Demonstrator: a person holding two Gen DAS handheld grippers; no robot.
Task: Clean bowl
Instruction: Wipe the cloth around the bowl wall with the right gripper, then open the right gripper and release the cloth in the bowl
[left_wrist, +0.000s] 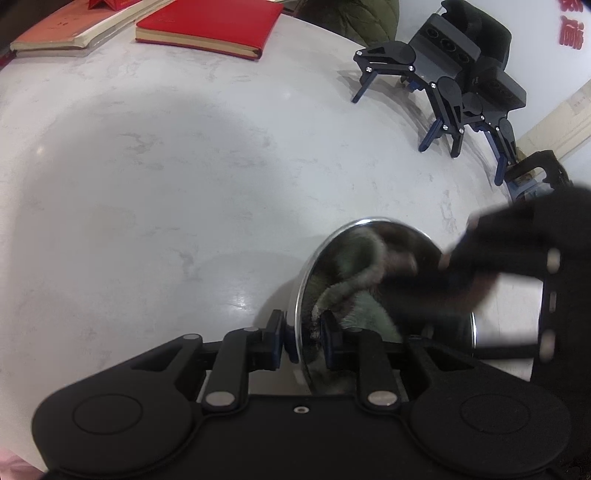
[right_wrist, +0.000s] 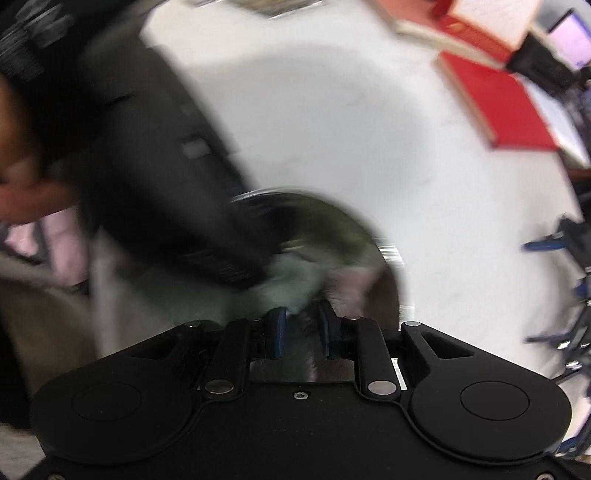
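The left gripper (left_wrist: 308, 338) is clamping the bowl (left_wrist: 369, 225) rim, tilting its opening toward the right gripper (right_wrist: 301, 332), which is pinching the cloth (right_wrist: 288, 280) inside.

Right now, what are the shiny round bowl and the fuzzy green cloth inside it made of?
The shiny round bowl looks like polished metal, probably stainless steel: its rim gleams and its inside mirrors the cloth. The fuzzy green cloth looks like soft fleece or microfibre, judging by its fluffy pile; the exact fibre cannot be told. The left gripper pinches the bowl's rim, and the right gripper holds the cloth.
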